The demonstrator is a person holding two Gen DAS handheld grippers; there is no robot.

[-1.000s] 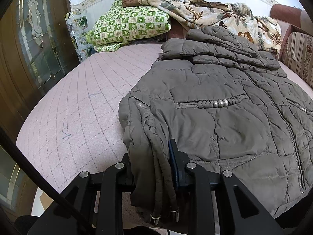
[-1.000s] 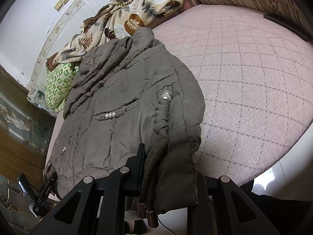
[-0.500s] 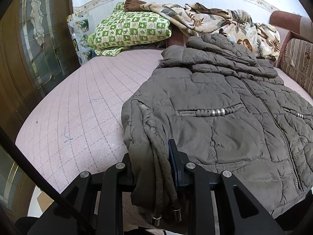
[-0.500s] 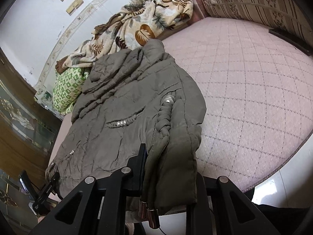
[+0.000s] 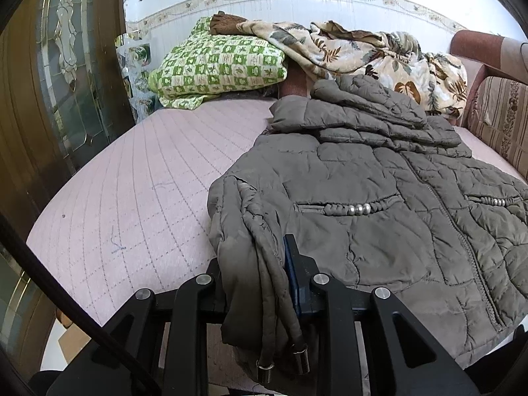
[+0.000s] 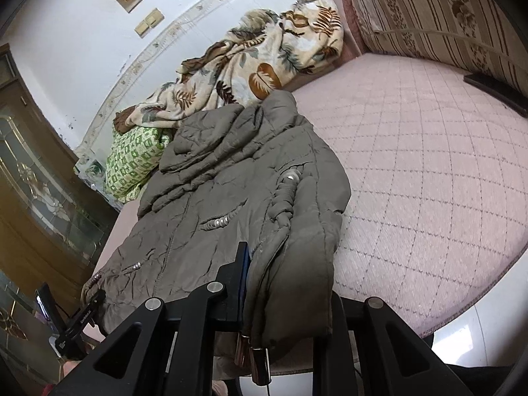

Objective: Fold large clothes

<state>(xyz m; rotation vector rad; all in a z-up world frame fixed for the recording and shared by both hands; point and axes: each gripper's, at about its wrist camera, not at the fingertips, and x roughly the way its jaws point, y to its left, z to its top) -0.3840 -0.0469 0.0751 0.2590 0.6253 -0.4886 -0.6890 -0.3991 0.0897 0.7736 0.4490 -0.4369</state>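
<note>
While both my grippers tilt downward at the near edge of the pink mattress point(image 5: 132, 198), left gripper point(image 5: 255, 283) and right gripper point(image 6: 287, 297) each clamp a bunched hem corner of the grey jacket point(image 5: 379, 231).

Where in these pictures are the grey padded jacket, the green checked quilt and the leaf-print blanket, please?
grey padded jacket point(image 5: 379, 241): left wrist view, on its quilted front panel.
green checked quilt point(image 5: 221, 69): left wrist view, on its top face.
leaf-print blanket point(image 6: 250, 66): right wrist view, on its crumpled middle.
</note>
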